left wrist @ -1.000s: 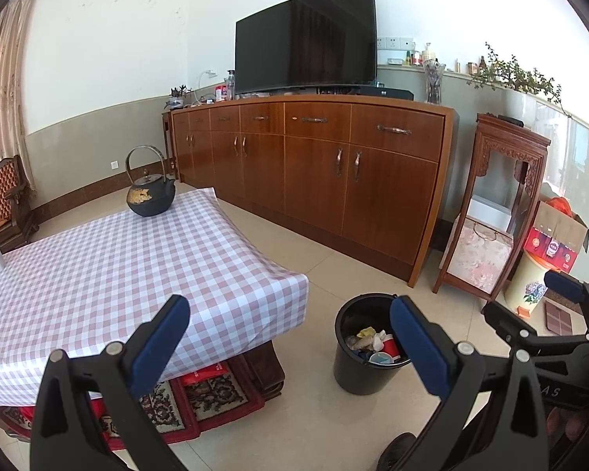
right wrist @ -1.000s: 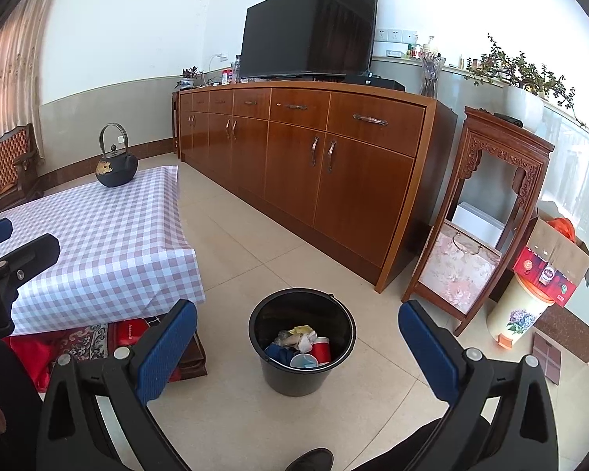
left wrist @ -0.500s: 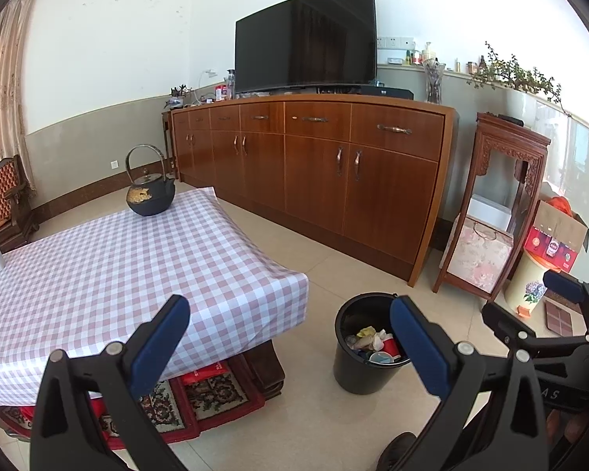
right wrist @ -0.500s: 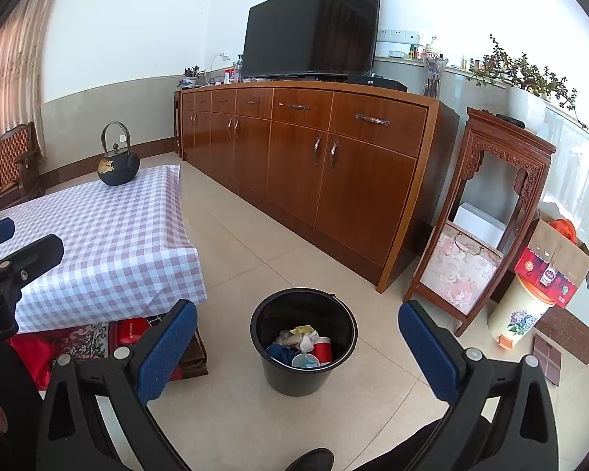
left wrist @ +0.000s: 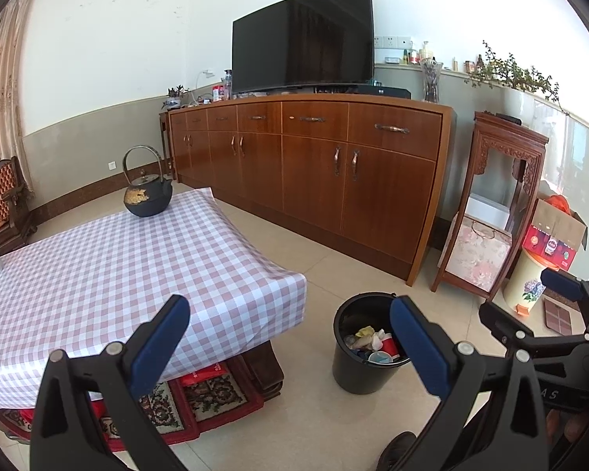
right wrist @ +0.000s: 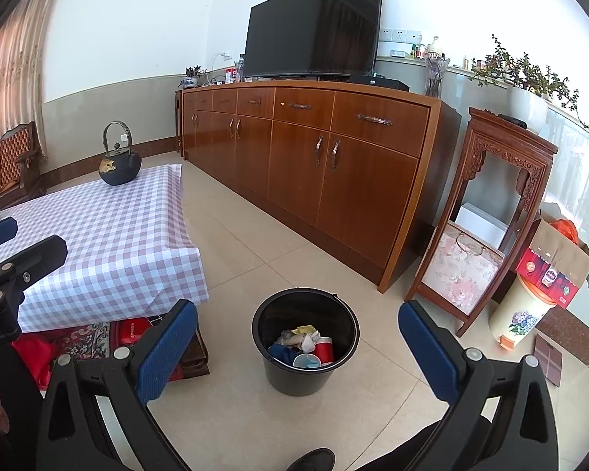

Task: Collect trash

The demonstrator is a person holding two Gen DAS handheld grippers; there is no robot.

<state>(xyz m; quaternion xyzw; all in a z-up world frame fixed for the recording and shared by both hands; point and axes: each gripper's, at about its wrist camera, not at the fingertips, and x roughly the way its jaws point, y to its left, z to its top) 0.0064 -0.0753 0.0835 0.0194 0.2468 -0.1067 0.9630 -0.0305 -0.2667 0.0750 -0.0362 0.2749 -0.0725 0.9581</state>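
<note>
A black trash bucket (right wrist: 305,339) stands on the tiled floor and holds trash: a red cup (right wrist: 323,350), crumpled paper and a blue piece. It also shows in the left wrist view (left wrist: 363,343). My right gripper (right wrist: 297,347) is open and empty, held above and in front of the bucket. My left gripper (left wrist: 288,341) is open and empty, over the corner of the checked tablecloth (left wrist: 117,263), with the bucket to its right. The right gripper shows at the right edge of the left wrist view (left wrist: 530,306).
A black iron kettle (left wrist: 147,194) sits at the table's far end. A long wooden sideboard (right wrist: 314,157) with a TV (right wrist: 314,25) lines the wall. A carved wooden stand (right wrist: 487,227), a flowered bin (right wrist: 520,320) and a cardboard box (right wrist: 557,259) stand to the right.
Almost nothing has changed; the right wrist view has shifted very slightly. Both grippers stay open and empty.
</note>
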